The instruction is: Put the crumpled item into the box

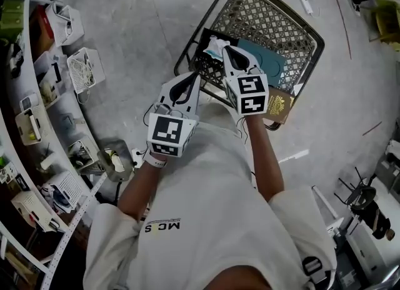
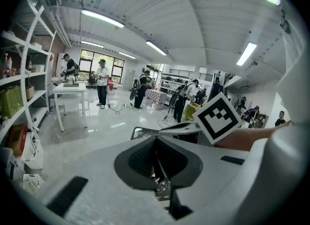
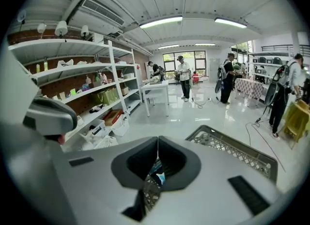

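The left gripper [image 2: 156,146] has its two jaws pressed together, and nothing is between them. The right gripper [image 3: 157,145] has its jaws pressed together at the tip too. Through the small gap under that tip you can see a bit of mesh and something blue and white, but the jaws are not holding it.

From the head view, the right gripper's tip is over the near left part of the wire basket [image 1: 314,40]. The crumpled item [image 1: 214,45] is white and pale blue. It lies inside the basket, just beside that tip, on the left. I cannot tell if the tip touches it. The left gripper's tip is at the near left rim of the basket, lower and to the left of the other one.

A flat teal thing [image 1: 270,62] also lies in the basket, to the right of the right gripper. A brown book with gold print [image 1: 279,104] sits at the near right corner of the basket, just beside the right gripper's marker cube [image 1: 251,94]. The left gripper's marker cube [image 1: 167,134] is closer to the person.

The basket stands on a shiny grey floor [image 1: 131,14]. White shelves [image 1: 37,132] full of small things run down the left side. The person holding the grippers wears a white shirt [image 1: 206,220].
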